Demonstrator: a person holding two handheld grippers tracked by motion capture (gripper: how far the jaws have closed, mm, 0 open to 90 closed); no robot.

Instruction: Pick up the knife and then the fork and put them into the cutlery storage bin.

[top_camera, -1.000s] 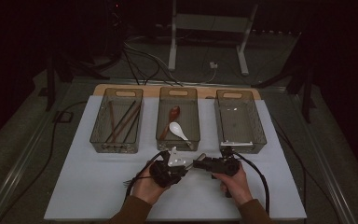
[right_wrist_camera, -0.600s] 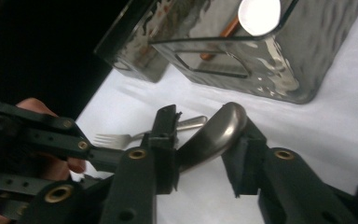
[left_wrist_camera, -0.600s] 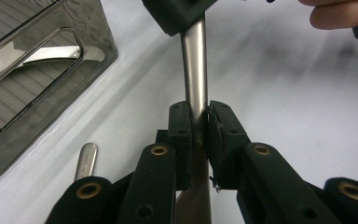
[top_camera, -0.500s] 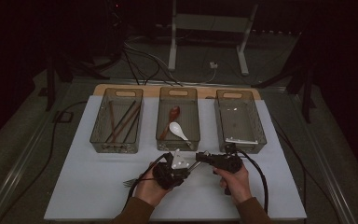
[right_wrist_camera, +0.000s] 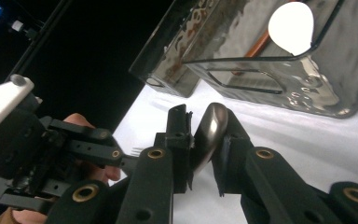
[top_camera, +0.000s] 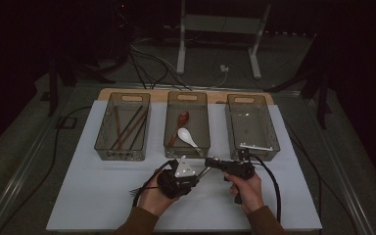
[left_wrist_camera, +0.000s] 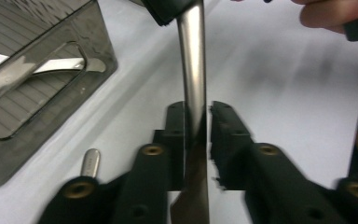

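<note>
A metal fork [left_wrist_camera: 193, 70] spans the gap between both grippers, low over the white mat near its front edge. My left gripper [left_wrist_camera: 196, 116] has the fork's handle between its jaws. They have just been opening, and a thin gap shows at one pad. The fork's tines [right_wrist_camera: 137, 149] stick out behind that gripper. My right gripper [right_wrist_camera: 205, 119] has just been closing and now pinches the rounded handle end [right_wrist_camera: 210, 128]. In the high view the left gripper [top_camera: 196, 175] and the right gripper [top_camera: 211, 162] meet tip to tip in front of the middle bin.
Three clear bins stand in a row on the mat: the left bin [top_camera: 103, 147] with chopsticks, the middle bin [top_camera: 169, 147] with a brown spoon and a white spoon [top_camera: 187, 137], and the right bin [top_camera: 269, 147]. Another metal handle tip [left_wrist_camera: 91, 163] lies on the mat.
The right gripper has shifted slightly left toward the left gripper, and its jaws have closed around the fork's handle end. The left hand has stayed where it was.
</note>
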